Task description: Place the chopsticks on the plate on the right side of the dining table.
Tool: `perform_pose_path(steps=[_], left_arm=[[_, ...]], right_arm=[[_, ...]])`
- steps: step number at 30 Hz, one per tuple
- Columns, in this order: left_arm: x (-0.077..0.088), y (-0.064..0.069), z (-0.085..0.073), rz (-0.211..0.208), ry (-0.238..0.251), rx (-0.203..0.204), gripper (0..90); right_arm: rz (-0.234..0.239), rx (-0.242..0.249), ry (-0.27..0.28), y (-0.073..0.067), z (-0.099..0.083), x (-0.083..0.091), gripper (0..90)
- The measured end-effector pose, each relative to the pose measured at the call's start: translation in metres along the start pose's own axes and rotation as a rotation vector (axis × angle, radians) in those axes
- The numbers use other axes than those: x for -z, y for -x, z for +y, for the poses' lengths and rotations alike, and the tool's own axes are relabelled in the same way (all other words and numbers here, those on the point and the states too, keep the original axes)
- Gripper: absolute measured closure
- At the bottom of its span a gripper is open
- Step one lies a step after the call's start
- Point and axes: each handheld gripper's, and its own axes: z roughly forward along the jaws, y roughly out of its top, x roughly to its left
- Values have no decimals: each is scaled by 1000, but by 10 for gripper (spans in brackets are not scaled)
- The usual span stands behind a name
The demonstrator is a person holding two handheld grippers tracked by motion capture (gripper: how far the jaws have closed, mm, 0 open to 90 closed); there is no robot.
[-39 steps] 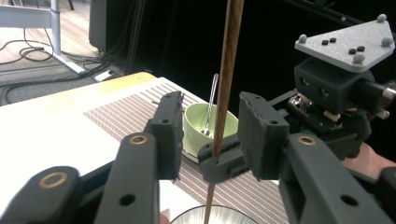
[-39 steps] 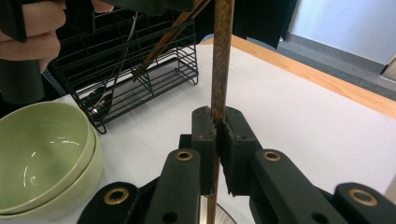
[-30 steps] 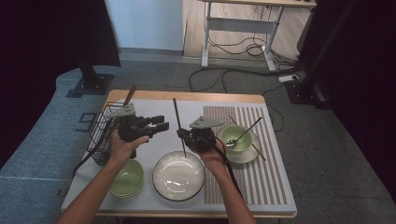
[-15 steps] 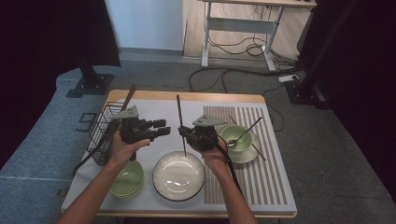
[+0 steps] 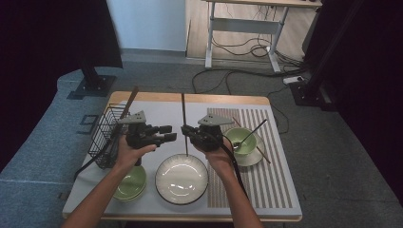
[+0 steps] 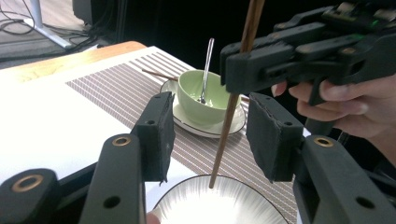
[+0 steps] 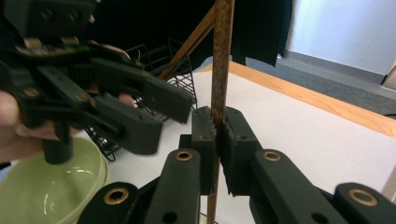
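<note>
Since the earlier frames the left gripper (image 5: pixel 167 133) has been shifted rightward toward the right gripper (image 5: pixel 187 131), and the chopstick (image 5: pixel 183 114) has been stood more upright. The chopstick, a thin brown wooden stick, is clamped between the right gripper's closed jaws, held vertical, its lower tip over the white ribbed plate (image 5: pixel 164 183). In the left gripper view the stick (image 6: pixel 226 135) is seen between the left jaws, which are set apart, pads not touching it. A green glossy bowl (image 5: pixel 246 144) with a metal spoon (image 5: pixel 247 134) is seen on the striped mat (image 5: pixel 278 178); a black wire basket (image 5: pixel 103 135) is at the left.
</note>
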Motion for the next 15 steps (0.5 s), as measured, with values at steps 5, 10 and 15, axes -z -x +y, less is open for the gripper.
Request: perform_pose_path(steps=[5,10,15], left_arm=[[-1,0,-1,-4,-3,1,514],[-4,0,-3,-2,-26,-2,508],[-6,1,-5,-5,-32,-1,509]], right_arm=[[-2,0,12,-3,4,2,845],[3,4,17,-5,10,1,845],[12,5,27,-9,14,-1,845]])
